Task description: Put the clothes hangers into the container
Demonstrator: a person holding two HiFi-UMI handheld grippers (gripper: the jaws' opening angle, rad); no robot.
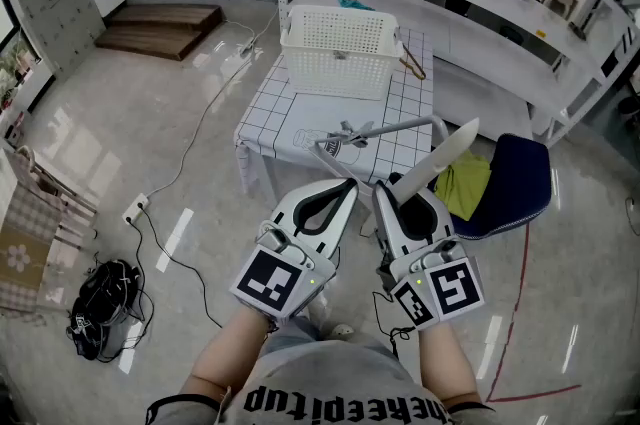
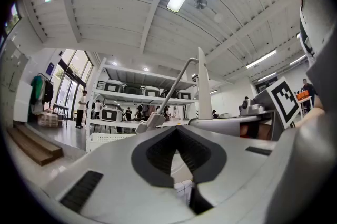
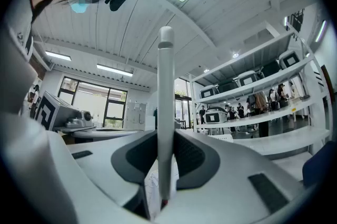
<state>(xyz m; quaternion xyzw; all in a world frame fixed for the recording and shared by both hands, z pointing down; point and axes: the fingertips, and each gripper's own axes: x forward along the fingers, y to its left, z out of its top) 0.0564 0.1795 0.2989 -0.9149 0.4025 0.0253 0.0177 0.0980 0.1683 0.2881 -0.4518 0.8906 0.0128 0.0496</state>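
My right gripper (image 1: 395, 185) is shut on a white clothes hanger (image 1: 445, 158), held in the air in front of the table. In the right gripper view the hanger's white arm (image 3: 166, 112) stands straight up out of the gripper (image 3: 164, 136). Its grey bar and hook (image 1: 350, 135) reach left over the table's near edge. My left gripper (image 1: 345, 185) hovers beside it, shut with nothing between its pads (image 2: 176, 130); the hanger (image 2: 200, 86) shows beyond its tips. The white perforated basket (image 1: 342, 48) stands at the table's far end.
The small table (image 1: 290, 128) has a black-grid cloth. A wooden hanger (image 1: 412, 63) lies right of the basket. A blue chair (image 1: 525, 183) holding a yellow-green cloth (image 1: 465, 185) stands right of the table. White shelving (image 1: 520, 23) runs behind. A black bag (image 1: 100, 308) and cables lie on the floor at left.
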